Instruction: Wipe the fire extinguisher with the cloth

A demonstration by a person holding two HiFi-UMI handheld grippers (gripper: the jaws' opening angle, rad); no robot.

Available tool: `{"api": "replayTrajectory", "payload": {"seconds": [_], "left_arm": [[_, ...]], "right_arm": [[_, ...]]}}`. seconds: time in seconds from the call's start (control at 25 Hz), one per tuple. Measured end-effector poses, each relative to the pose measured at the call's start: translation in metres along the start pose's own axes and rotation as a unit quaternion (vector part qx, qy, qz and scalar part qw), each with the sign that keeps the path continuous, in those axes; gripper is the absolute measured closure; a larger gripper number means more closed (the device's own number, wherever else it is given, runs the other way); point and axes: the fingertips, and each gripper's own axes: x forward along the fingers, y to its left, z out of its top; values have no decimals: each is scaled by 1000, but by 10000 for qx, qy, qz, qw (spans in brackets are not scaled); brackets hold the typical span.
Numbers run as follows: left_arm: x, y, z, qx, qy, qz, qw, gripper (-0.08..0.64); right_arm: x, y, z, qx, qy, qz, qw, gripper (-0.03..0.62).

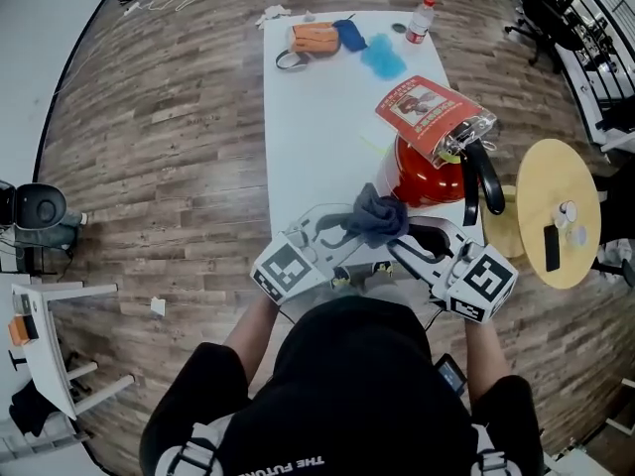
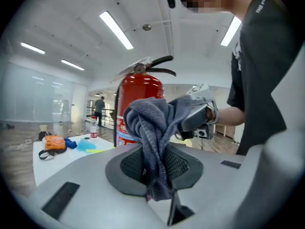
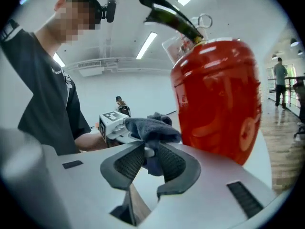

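Note:
A red fire extinguisher (image 1: 429, 175) with a black handle and a red paper tag (image 1: 422, 110) stands on the white table (image 1: 308, 137), near its front right. Just in front of it, a crumpled grey-blue cloth (image 1: 377, 216) hangs between both grippers. My left gripper (image 1: 352, 231) is shut on the cloth (image 2: 153, 128), with the extinguisher (image 2: 139, 99) right behind it. My right gripper (image 1: 402, 238) meets it from the right, its jaws closed on a fold of the cloth (image 3: 153, 128). In the right gripper view the extinguisher (image 3: 217, 99) looms close on the right.
At the table's far end lie an orange pouch (image 1: 315, 37), a light blue cloth (image 1: 382, 58) and a small bottle (image 1: 421, 20). A round wooden side table (image 1: 559, 211) stands right of the extinguisher. Wooden floor surrounds the table.

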Motion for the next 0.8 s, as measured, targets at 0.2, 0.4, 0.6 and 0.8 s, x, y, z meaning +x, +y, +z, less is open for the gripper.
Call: {"api": "replayTrajectory", "payload": {"seconds": [0.2, 0.4, 0.6, 0.8], "left_arm": [[5, 66, 16, -82, 203, 1243, 9920, 469], [37, 96, 54, 498, 532, 1410, 9873, 469], [68, 120, 71, 1112, 950, 1211, 9818, 469], [73, 120, 46, 1845, 1461, 1171, 9648, 472]], "right_arm": [[-28, -2, -3, -446, 46, -412, 9981, 500], [-29, 4, 8, -631, -190, -460, 9968, 502], [-34, 2, 13, -567, -332, -501, 9966, 502], [-35, 5, 8, -558, -317, -507, 9966, 502]]}}
